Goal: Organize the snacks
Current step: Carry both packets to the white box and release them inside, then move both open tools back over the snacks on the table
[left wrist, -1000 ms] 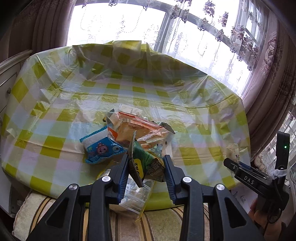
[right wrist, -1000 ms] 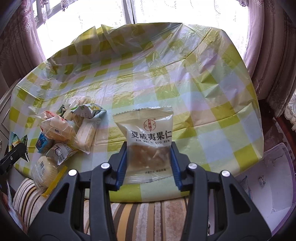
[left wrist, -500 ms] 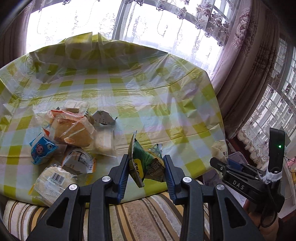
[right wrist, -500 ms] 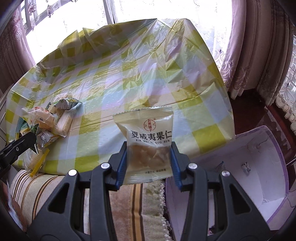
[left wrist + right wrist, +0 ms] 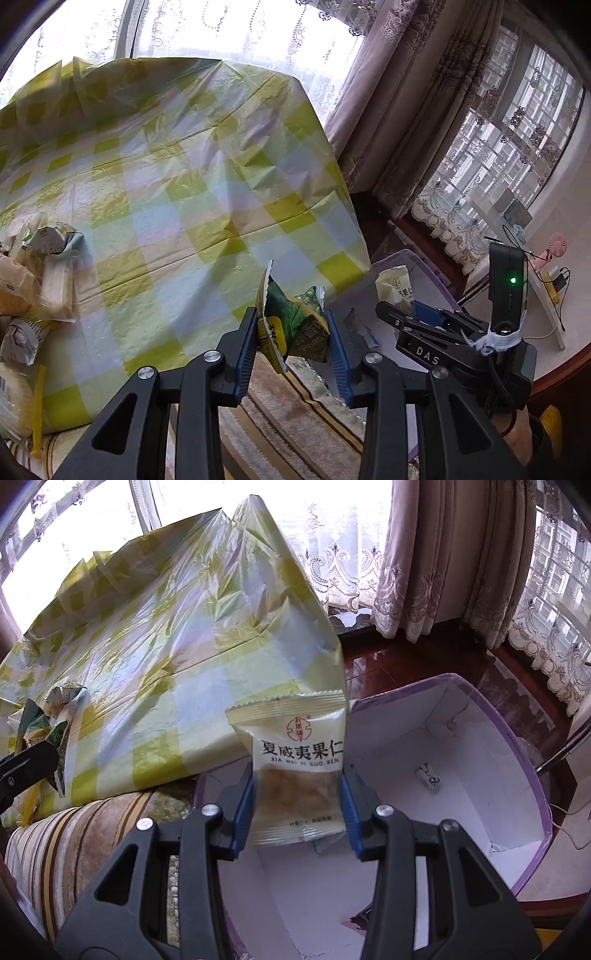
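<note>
Carrying step: the right claw (image 5: 297, 805) grips a cream macadamia pastry packet (image 5: 295, 771) above the white, purple-rimmed box (image 5: 480, 775); the left claw (image 5: 291, 347) clamps a green pea-snack bag (image 5: 295, 325). Next, each needs releasing over the box.

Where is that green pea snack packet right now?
In the left wrist view, the green pea packet is pinched between the left gripper fingers, past the checked table's corner, beside the right gripper.
</note>
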`<state>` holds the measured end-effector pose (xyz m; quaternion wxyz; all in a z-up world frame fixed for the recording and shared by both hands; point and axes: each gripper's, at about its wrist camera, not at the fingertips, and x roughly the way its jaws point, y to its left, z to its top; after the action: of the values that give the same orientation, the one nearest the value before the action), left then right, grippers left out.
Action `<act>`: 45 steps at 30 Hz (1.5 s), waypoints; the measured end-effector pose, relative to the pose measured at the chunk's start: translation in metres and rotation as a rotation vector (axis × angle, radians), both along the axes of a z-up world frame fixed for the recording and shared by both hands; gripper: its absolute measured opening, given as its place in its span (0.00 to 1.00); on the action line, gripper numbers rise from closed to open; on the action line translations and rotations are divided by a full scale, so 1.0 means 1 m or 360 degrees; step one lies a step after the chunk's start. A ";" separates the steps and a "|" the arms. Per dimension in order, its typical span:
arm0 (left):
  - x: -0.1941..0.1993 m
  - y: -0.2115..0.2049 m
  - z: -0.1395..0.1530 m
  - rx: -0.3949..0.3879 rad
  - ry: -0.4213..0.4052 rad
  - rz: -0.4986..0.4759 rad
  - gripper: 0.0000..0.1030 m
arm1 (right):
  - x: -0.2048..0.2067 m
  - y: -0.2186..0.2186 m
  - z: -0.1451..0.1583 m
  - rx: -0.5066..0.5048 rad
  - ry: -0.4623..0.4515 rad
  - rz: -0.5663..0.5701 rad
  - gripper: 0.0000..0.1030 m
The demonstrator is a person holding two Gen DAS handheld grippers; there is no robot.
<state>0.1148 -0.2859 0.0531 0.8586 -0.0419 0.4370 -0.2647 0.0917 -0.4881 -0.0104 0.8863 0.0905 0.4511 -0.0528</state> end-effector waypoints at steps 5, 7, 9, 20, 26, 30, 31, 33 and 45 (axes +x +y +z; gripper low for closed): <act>-0.002 -0.026 -0.005 -0.0005 0.0051 -0.0121 0.37 | -0.005 -0.021 -0.004 0.0009 0.0012 -0.0083 0.45; -0.001 -0.032 -0.007 -0.0017 0.0068 -0.0154 0.37 | -0.004 -0.027 -0.004 0.0014 0.0014 -0.0108 0.45; -0.002 -0.037 -0.009 -0.0033 0.0093 -0.0189 0.37 | -0.005 -0.031 -0.005 0.0020 0.0018 -0.0123 0.46; -0.006 -0.051 -0.010 -0.0069 0.0123 -0.0307 0.49 | -0.004 -0.034 -0.004 0.0016 0.0027 -0.0158 0.60; -0.007 -0.046 -0.007 -0.0090 0.0102 -0.0278 0.53 | -0.006 -0.027 0.005 0.0009 0.0013 -0.0148 0.69; -0.007 -0.040 -0.004 -0.0111 0.0071 -0.0266 0.53 | -0.006 -0.018 0.010 -0.0010 0.0009 -0.0128 0.70; -0.007 -0.037 -0.003 -0.0114 0.0061 -0.0257 0.53 | -0.005 -0.015 0.011 -0.0014 0.0009 -0.0122 0.70; -0.006 -0.031 -0.002 -0.0122 0.0046 -0.0233 0.53 | -0.003 -0.009 0.014 -0.0022 0.0007 -0.0111 0.70; -0.001 0.033 0.005 -0.0130 -0.0053 0.0078 0.53 | 0.015 0.053 0.031 -0.0062 0.0010 0.0076 0.75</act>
<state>0.1142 -0.2527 0.0582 0.8695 -0.0831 0.4104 -0.2620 0.1064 -0.4351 0.0203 0.8875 0.0624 0.4548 -0.0405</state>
